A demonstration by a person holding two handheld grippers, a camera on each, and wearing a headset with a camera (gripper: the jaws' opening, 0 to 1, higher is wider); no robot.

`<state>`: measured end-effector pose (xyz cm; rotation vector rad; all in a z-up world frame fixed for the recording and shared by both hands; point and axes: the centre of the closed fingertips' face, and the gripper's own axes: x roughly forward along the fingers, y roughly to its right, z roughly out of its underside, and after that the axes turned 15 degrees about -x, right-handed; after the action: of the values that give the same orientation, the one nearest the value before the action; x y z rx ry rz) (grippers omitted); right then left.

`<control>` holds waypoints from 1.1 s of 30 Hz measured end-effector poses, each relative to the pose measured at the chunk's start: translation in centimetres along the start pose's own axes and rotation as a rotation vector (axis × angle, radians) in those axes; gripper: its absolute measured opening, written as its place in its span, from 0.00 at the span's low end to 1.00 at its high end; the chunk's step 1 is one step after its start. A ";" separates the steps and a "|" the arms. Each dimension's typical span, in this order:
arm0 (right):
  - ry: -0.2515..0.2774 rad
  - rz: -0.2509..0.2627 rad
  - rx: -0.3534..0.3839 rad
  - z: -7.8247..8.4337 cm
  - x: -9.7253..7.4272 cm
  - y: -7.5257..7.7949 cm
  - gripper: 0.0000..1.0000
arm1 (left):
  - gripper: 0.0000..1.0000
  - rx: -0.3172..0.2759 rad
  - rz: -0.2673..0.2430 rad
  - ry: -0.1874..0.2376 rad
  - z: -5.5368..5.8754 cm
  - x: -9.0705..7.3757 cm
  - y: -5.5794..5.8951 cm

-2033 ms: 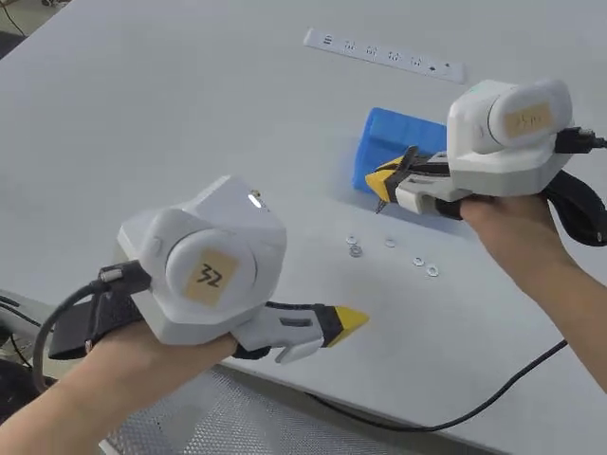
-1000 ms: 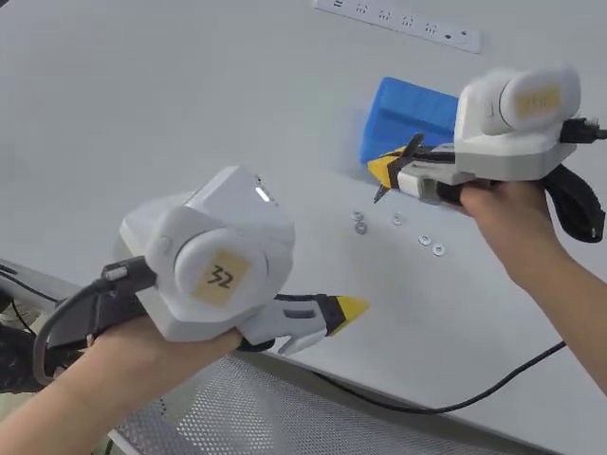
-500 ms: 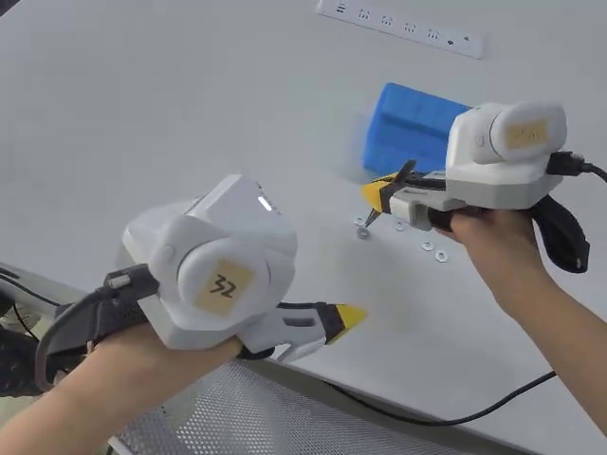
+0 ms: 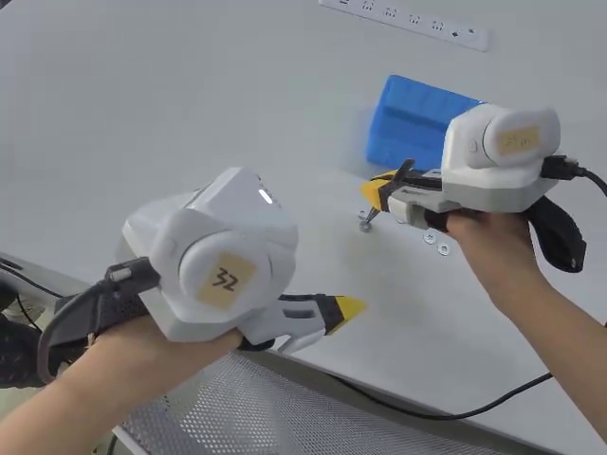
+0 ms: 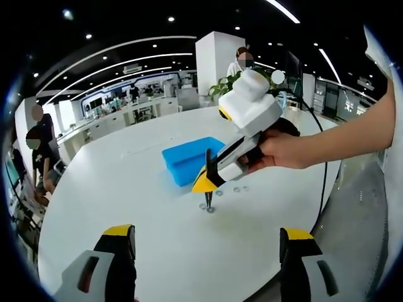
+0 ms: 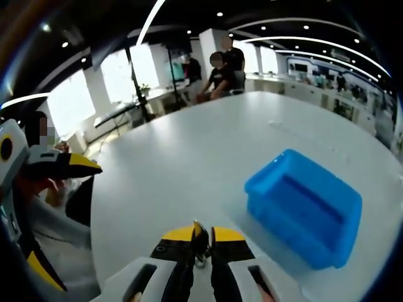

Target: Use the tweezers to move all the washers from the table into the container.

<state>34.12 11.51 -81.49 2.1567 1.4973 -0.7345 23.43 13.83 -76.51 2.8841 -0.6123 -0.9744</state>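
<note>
Right claw (image 6: 202, 235) is clamped on the tweezers (image 5: 207, 199), pitched nose-down so the tips land on the leftmost washer (image 5: 210, 209). Tips look in contact with it, but I can't tell if it's actually pinched. The steep angle makes sense for a flat part lying on the counter (image 4: 190, 114). The other washers (image 4: 443, 249) are loose on the counter near the right hand, between the blue container (image 4: 417, 118) and the near edge. Nothing visible inside the container from the right gripper view. Left claw (image 5: 208, 242) has its jaws apart and empty, parked low by the near counter edge, probably just to stay out of the way. Clearance: the container sits just behind the washers, so travel is short, but the tips must clear its near wall. There's open counter to the left. The power strip (image 4: 408, 21) is well behind, and the cable (image 4: 455, 408) runs along the near edge, clear of the path.
</note>
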 end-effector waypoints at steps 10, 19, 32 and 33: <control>-0.007 0.006 -0.031 0.2 0.2 0.0 0.04 | 0.97 0.009 -0.004 -0.003 0.1 0.0 0.0; -0.019 0.013 -0.031 0.3 -0.2 -0.6 0.03 | 0.97 0.014 -0.010 -0.004 0.0 0.0 -0.2; 0.007 -0.003 -0.042 -2.0 -1.8 0.1 0.03 | 0.98 0.017 -0.018 0.003 0.0 -0.7 -0.1; 0.004 -0.004 -0.055 -2.2 -2.0 0.0 0.03 | 0.98 0.019 -0.018 0.003 -0.1 -0.7 0.0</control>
<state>33.96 11.39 -78.58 2.1164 1.5072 -0.6830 22.94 14.12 -76.04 2.9124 -0.5997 -0.9714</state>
